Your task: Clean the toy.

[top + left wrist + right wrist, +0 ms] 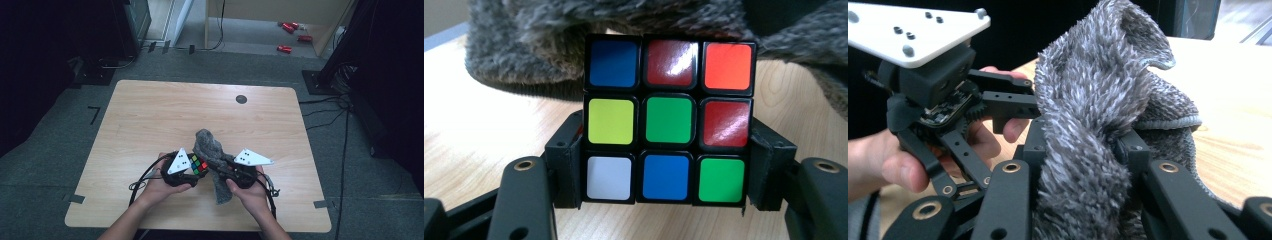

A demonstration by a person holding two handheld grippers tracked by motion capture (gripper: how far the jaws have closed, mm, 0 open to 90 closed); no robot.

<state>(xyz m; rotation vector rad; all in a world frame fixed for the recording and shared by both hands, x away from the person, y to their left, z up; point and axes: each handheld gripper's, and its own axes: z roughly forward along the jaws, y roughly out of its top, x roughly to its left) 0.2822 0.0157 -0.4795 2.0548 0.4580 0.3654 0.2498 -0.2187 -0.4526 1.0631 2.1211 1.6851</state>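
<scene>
My left gripper (196, 169) is shut on a scrambled puzzle cube (198, 164), held just above the wooden table (150, 115) near its front edge. In the left gripper view the cube (668, 120) fills the middle, clamped at its lower sides between the two black jaws, with blue, red, orange, yellow, green and white stickers facing the camera. My right gripper (222, 167) is shut on a grey fluffy cloth (210, 150), which bunches upward and hangs down beside the cube. In the right gripper view the cloth (1098, 125) is pinched between the jaws, and the left gripper (998, 102) sits close at the left.
A small dark round disc (241, 99) lies near the table's far edge. Cables (142, 182) trail from the grippers over the front of the table. Dark equipment stands (345, 60) and red objects (285, 48) are on the floor beyond the table.
</scene>
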